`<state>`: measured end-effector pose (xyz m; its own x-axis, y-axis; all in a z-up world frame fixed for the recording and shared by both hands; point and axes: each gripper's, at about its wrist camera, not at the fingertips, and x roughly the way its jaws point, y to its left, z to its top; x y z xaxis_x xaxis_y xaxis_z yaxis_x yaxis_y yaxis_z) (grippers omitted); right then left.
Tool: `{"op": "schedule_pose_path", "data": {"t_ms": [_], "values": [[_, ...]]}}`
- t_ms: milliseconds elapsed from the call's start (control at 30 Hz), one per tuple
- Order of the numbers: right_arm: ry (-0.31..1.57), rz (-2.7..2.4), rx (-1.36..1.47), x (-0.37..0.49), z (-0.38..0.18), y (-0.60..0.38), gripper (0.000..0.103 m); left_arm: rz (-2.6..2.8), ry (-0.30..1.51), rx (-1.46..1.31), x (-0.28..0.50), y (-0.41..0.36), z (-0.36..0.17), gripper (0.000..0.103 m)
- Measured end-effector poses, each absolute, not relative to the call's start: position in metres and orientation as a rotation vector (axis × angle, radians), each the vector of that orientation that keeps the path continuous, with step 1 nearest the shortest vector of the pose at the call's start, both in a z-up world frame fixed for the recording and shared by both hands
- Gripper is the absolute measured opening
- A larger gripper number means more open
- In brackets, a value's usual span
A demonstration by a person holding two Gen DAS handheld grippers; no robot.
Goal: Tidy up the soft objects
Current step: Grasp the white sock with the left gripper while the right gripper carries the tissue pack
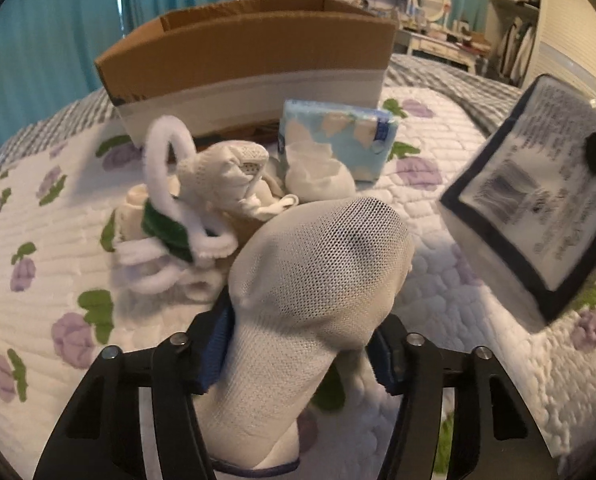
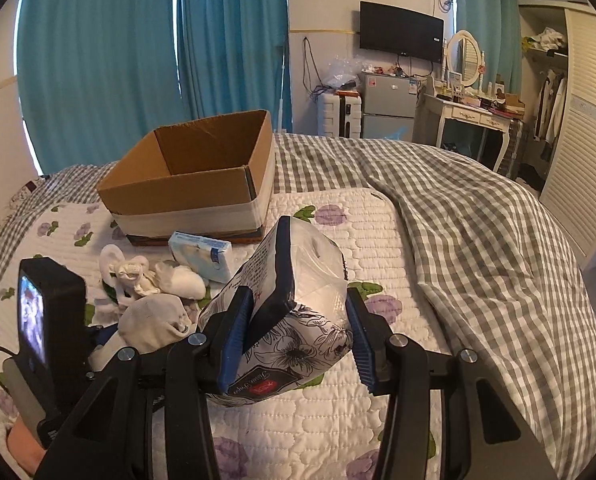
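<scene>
So, biggest first: bed w/ floral quilt [image 2: 330, 432] and a grey-check blanket [image 2: 478, 232] spread to the right of the cardboard box [image 2: 185, 184]. Box sits open-topped on the quilt, white tape band round its lower part, nothing seen inside from the right wrist view.

Black-and-white tissue pack [image 2: 293, 312], floral print, is up off the quilt, in front of the box and to its right. Right gripper [image 2: 295, 344] is clamped on it, blue pads pressing in from both sides.

White mesh sock [image 1: 314, 280] is in front of the box, closer to camera than the pile. Left gripper [image 1: 298, 352] is closed on it around the mid-section, toe end sticking up past the fingers.

Light-blue tissue pack [image 1: 338, 140] lies on the quilt just in front of the box. Beside it, to the left: a second white sock [image 1: 221, 176] bunched up, and a fuzzy white pipe-cleaner bundle [image 1: 169, 208] w/ a green piece in it, all touching in one heap. Another small white bundle [image 1: 318, 172] sits against the blue pack.
</scene>
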<state>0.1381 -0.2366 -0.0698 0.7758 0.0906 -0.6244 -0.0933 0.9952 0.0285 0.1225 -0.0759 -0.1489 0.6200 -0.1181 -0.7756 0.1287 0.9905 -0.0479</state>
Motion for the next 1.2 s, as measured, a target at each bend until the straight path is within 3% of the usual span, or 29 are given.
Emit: {"op": "schedule_pose_path", "data": {"t_ms": [267, 667, 967, 1200], "values": [[0.614, 0.098, -0.003, 0.106, -0.036, -0.230, 0.047, -0.169, 0.788, -0.020, 0.074, -0.056, -0.091, 0.057], [0.449, 0.163, -0.065, 0.073, 0.055, -0.201, 0.047, -0.220, 0.607, -0.051, 0.062, -0.036, 0.010, 0.057], [0.388, 0.226, -0.123, 0.146, 0.094, -0.166, 0.046, -0.186, 0.576, -0.051, 0.119, -0.006, 0.040, 0.057], [0.413, 0.252, -0.129, 0.243, 0.077, -0.145, 0.047, -0.161, 0.630, -0.052, 0.215, -0.003, 0.018, 0.057]]}}
